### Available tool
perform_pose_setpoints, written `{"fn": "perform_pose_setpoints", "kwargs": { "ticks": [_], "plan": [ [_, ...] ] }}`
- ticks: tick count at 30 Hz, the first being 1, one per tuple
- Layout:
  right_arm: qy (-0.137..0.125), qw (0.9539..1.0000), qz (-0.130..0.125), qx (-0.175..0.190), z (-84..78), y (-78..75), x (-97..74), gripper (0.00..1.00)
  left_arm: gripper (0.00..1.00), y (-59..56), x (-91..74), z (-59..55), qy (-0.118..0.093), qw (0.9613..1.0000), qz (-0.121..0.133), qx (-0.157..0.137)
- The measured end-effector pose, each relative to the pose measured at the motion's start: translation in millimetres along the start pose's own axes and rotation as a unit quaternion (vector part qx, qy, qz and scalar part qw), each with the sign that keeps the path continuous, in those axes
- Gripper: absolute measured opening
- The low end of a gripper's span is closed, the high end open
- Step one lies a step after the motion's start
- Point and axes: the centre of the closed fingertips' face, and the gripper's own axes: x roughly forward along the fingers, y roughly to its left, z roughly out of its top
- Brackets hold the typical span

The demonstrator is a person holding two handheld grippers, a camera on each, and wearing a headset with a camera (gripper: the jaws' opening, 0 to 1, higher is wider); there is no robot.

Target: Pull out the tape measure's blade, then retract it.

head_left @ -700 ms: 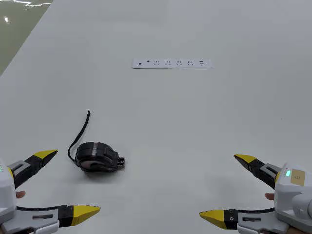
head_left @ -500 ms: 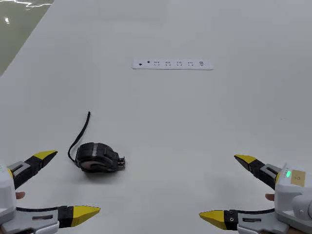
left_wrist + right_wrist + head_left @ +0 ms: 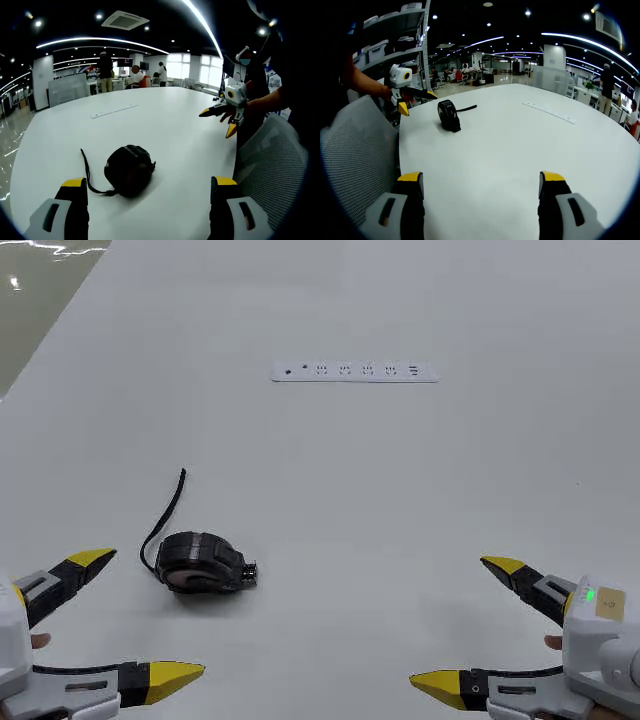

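**2 tools released, tape measure ahead of the left**

The left tool and right tool hover well apart over the tabletop, jaws spread wide, gripping nothing. The tape measure lies just ahead of the left tool, with its black strap trailing farther away. Bare surface runs between the 2 tools and on to a power strip far ahead. Both tool bodies are cut off below. The blade hook is too small to read.
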Motion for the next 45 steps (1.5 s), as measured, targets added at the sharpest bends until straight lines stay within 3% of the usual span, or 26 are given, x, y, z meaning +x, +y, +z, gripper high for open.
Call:
{"fn": "perform_pose_setpoints", "kwargs": {
  "ticks": [11,13,19,45],
  "plan": [
    [0.001,1.0,-0.001,-0.009,2.7,-5.2,1.3,0.96,1.0,6.2,1.1,2.3,0.004,1.0,-0.003,0.005],
    [0.004,0.9999,0.001,-0.012,3.0,-6.8,2.1,0.95,0.98,8.1,1.6,-0.5,0.014,0.9999,-0.004,0.005],
    [0.014,0.9993,0.006,-0.034,2.7,-12.1,4.4,0.92,0.98,14.9,3.2,0.0,0.016,0.9998,-0.005,0.011],
    [0.035,0.9947,0.059,-0.076,11.1,-17.0,32.8,0.77,0.86,32.5,19.6,5.7,0.066,0.995,-0.052,0.054]
  ]
}}
